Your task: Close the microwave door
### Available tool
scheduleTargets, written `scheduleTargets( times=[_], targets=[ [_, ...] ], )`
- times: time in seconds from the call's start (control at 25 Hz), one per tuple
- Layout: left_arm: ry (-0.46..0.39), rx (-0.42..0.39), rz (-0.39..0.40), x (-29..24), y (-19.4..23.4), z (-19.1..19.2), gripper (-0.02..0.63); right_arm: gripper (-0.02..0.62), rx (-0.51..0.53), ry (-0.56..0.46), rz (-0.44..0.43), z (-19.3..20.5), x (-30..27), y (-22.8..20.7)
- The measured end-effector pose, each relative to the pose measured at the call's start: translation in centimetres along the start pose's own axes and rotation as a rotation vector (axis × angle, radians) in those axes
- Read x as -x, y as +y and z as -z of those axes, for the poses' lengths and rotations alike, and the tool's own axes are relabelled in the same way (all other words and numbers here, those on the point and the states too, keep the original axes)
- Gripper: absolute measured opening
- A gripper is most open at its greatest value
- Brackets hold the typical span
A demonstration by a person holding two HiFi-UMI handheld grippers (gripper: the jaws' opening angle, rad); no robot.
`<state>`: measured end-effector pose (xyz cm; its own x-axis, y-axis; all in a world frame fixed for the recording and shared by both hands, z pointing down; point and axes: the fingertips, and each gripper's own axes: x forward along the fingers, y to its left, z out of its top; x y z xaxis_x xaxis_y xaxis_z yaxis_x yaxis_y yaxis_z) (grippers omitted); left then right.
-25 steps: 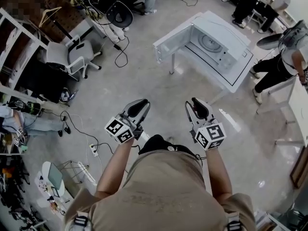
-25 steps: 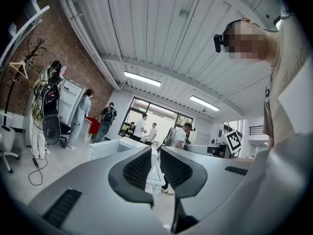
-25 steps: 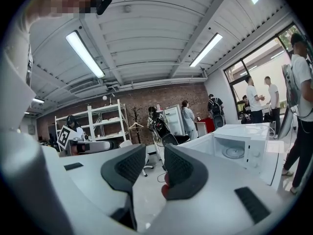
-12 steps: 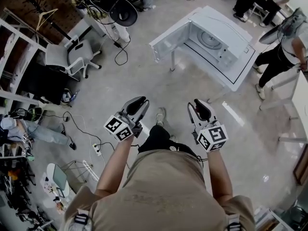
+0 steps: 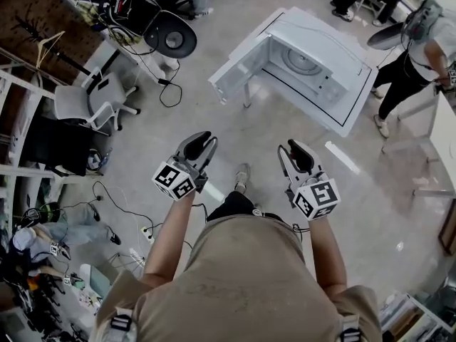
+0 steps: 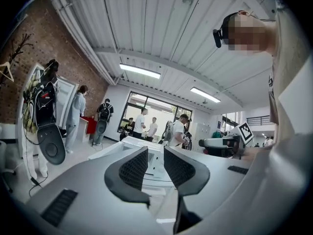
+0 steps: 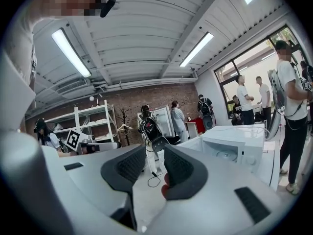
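The white microwave (image 5: 317, 57) stands on a white table (image 5: 342, 123) ahead of me. Its door (image 5: 239, 70) hangs open to the left and the cavity with its turntable shows. Both grippers are held out level over the floor, well short of it. My left gripper (image 5: 203, 143) points at the door side; its jaws are opening and nothing is between them. My right gripper (image 5: 293, 150) is open and empty too. In the left gripper view the microwave (image 6: 146, 145) shows past the left gripper (image 6: 155, 168). In the right gripper view the microwave (image 7: 234, 141) stands right of the right gripper (image 7: 155, 165).
A grey office chair (image 5: 96, 98) and a black round chair (image 5: 171, 38) stand at the left. Cables (image 5: 121, 198) trail over the floor. A person (image 5: 413, 55) stands right of the microwave table. Another white table (image 5: 443, 141) is at the far right.
I have walked toward the microwave, which now sits lower and larger in the head view. Both grippers went forward with me. The left jaws stand wider apart.
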<state>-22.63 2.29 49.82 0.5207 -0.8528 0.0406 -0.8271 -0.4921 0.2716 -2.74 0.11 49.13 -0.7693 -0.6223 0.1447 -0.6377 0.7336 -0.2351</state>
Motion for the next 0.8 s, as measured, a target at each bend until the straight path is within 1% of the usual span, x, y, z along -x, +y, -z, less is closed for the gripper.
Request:
scheduleTargets(
  times=[0.2, 0.4, 0.56, 0.8],
  targets=[
    [-0.007, 0.002, 0.017, -2.4, 4.8, -1.1, 0.109, 0.121, 0.023, -0.024, 0.035, -2.8, -3.7, -1.1],
    [0.018, -0.001, 0.019, -5.4, 9.4, -1.3, 0.144, 0.121, 0.041, -0.025, 0.051, -5.1, -7.0, -2.6],
    [0.051, -0.006, 0.027, -7.1, 12.8, -0.9, 0.166, 0.121, 0.048, -0.026, 0.076, -5.9, -9.2, -3.5],
    [0.085, 0.0, 0.03, -9.2, 18.5, 0.7, 0.17, 0.121, 0.061, -0.014, 0.113, -6.0, -12.3, -5.0]
  ],
)
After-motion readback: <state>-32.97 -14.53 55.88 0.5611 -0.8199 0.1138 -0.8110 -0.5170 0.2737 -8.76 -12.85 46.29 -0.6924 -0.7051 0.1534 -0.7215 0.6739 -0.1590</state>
